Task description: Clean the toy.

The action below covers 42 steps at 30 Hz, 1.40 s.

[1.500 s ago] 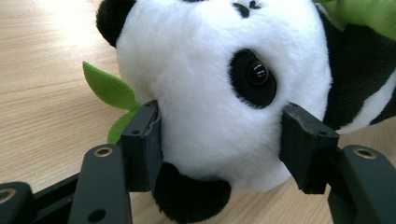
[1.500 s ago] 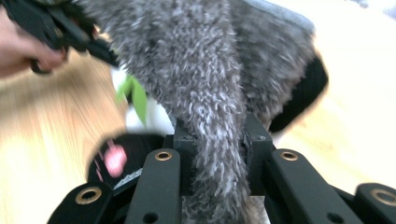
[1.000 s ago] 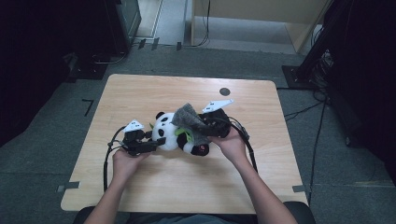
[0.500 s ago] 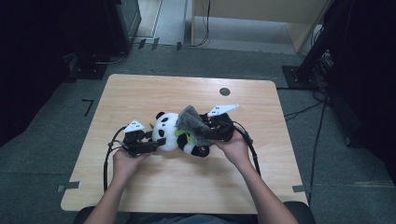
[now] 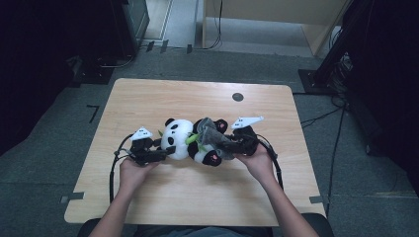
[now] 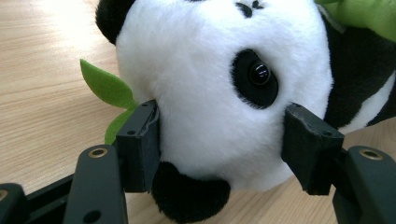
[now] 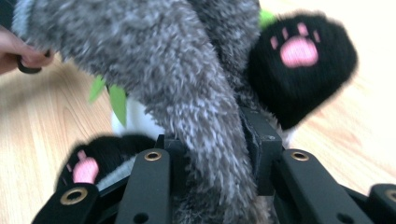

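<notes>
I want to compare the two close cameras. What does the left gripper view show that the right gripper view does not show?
Left gripper view alone: the panda's white head with its black eye, clamped between the left gripper jaws, and a green leaf beside it.

Right gripper view alone: the grey fuzzy cloth pinched in the right gripper, and a black paw with pink pads.

Both: the wooden table and the same toy.
</notes>
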Motion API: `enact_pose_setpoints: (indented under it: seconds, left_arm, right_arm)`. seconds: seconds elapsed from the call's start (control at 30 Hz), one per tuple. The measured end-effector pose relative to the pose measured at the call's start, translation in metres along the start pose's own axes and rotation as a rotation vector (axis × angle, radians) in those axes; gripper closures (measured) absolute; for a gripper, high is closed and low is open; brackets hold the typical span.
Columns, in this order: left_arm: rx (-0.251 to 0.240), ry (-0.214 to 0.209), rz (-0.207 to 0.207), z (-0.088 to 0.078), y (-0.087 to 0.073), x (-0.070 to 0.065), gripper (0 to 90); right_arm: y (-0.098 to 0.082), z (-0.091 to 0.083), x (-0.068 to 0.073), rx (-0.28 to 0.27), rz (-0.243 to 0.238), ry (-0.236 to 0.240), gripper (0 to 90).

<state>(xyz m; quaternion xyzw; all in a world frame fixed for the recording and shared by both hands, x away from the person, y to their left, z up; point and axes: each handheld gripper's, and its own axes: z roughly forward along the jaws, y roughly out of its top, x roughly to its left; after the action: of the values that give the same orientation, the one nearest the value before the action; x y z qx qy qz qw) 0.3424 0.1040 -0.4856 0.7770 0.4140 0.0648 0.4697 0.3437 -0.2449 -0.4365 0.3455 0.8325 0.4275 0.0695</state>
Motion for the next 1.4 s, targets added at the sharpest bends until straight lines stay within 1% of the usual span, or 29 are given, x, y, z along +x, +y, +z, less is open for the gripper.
enact_pose_setpoints:
  seconds: [0.17,0.37,0.53,0.6,0.67,0.8,0.93,1.07,1.17,1.23,1.27,1.33,1.4]
  left_arm:
    - [-0.004,-0.001,-0.003,0.000,0.000,0.000,34.8]
    - [-0.005,-0.002,-0.007,0.000,0.000,0.000,34.9]
    - [-0.005,-0.001,-0.006,0.000,0.000,0.001,35.0]
    - [-0.005,-0.001,-0.007,0.000,0.000,0.001,35.0]
    - [-0.004,-0.001,-0.008,0.000,0.000,0.001,35.0]
    - [-0.004,0.000,-0.008,0.000,0.000,0.001,35.1]
    - [-0.004,0.001,-0.006,0.000,0.000,0.001,35.2]
    - [-0.003,0.001,-0.009,0.000,0.000,0.001,35.1]
    - [-0.003,0.001,-0.008,0.000,0.000,0.001,35.2]
    - [-0.003,0.002,-0.007,0.000,0.000,0.001,35.2]
    - [-0.003,0.002,-0.007,0.000,0.000,0.001,35.2]
    - [-0.003,0.002,-0.007,0.000,0.000,0.000,35.2]
    - [-0.002,0.003,-0.007,0.000,0.000,0.000,35.2]
  right_arm:
    - [-0.015,-0.002,-0.006,0.014,0.036,-0.009,67.8]
    - [-0.029,-0.003,-0.011,0.066,0.050,-0.039,68.6]
    - [-0.034,-0.006,-0.015,0.104,0.057,-0.062,69.7]
    - [-0.035,-0.011,-0.016,0.097,0.076,-0.053,70.4]
    - [-0.034,-0.015,-0.015,0.084,0.081,-0.046,70.8]
    - [-0.027,-0.026,-0.006,0.049,0.058,-0.036,71.2]
    - [-0.015,-0.037,0.008,0.009,0.033,-0.012,71.2]
    - [-0.002,-0.044,0.022,-0.024,0.003,0.036,71.1]
    - [0.006,-0.042,0.034,-0.024,-0.026,0.079,70.7]
    - [0.008,-0.038,0.039,-0.013,-0.041,0.089,70.0]
    - [0.009,-0.035,0.041,-0.009,-0.046,0.095,69.1]
    - [0.009,-0.029,0.043,-0.006,-0.051,0.108,64.1]
    - [0.009,-0.023,0.044,-0.016,-0.050,0.122,62.4]
